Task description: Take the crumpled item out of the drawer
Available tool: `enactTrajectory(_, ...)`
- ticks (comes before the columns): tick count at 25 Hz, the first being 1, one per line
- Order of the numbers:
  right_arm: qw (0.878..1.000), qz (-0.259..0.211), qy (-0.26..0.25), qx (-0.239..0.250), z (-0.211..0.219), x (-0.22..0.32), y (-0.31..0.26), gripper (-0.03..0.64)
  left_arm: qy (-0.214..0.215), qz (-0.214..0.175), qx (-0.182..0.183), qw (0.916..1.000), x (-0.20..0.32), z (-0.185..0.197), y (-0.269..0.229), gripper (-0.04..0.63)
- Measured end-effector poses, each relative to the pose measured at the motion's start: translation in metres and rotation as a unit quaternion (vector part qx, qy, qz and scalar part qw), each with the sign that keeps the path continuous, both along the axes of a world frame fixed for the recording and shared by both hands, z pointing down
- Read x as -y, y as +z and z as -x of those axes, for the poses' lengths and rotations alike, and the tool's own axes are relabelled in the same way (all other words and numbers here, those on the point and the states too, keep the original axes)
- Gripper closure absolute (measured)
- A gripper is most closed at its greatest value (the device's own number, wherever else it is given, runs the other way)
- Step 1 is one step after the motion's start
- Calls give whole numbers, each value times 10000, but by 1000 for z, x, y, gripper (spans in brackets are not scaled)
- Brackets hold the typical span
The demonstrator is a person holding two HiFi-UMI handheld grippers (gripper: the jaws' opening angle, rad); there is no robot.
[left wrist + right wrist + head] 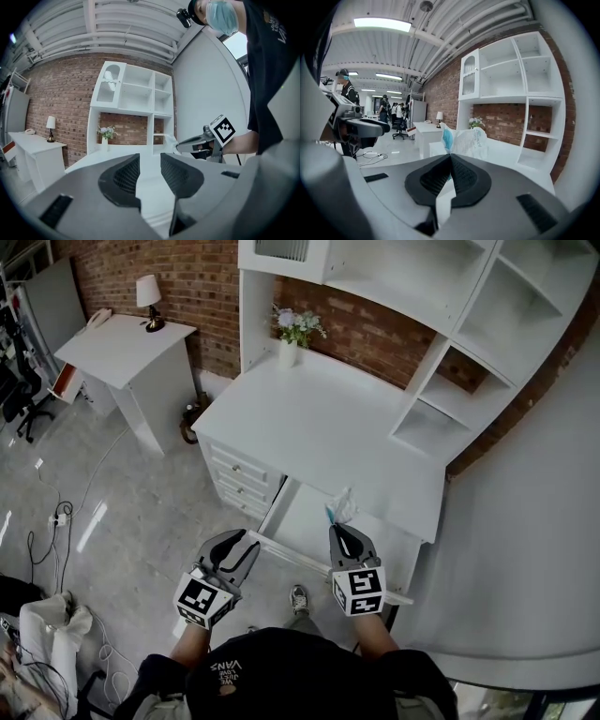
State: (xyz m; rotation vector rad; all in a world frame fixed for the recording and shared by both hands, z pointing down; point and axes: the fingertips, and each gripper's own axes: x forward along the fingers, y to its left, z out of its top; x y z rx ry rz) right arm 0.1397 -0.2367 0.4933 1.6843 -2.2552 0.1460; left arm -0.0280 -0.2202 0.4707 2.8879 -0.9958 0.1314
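1. Crumpled wrapper (465, 139), white with blue print: its lower edge is pinched between the closed jaws of the right gripper (450, 158), and most of it stands up beyond the jaw tips.
2. In the head view the wrapper is held over the open drawer (298, 521), close to the front edge of the white worktop (319, 423).
3. Left gripper (150, 164): jaws moderately apart with nothing between them. It is held near the front left corner of the drawer, well apart from the wrapper.
4. Vase of flowers (292, 334): upright at the back of the worktop, beside the brick wall.
5. Shelves (441, 399): white, rising from the right side of the worktop.
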Motion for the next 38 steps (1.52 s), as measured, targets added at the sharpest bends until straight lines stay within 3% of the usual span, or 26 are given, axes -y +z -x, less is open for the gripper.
enactTrajectory(18, 9947, -925, 74, 455, 42, -83, -80, 614, 63, -358, -2, 9993, -60, 49, -20, 477)
enactTrajectory(38, 9900, -1099, -49, 880, 91, -157, -82, 614, 31, -381, -13, 9993, -116, 88, -13, 497)
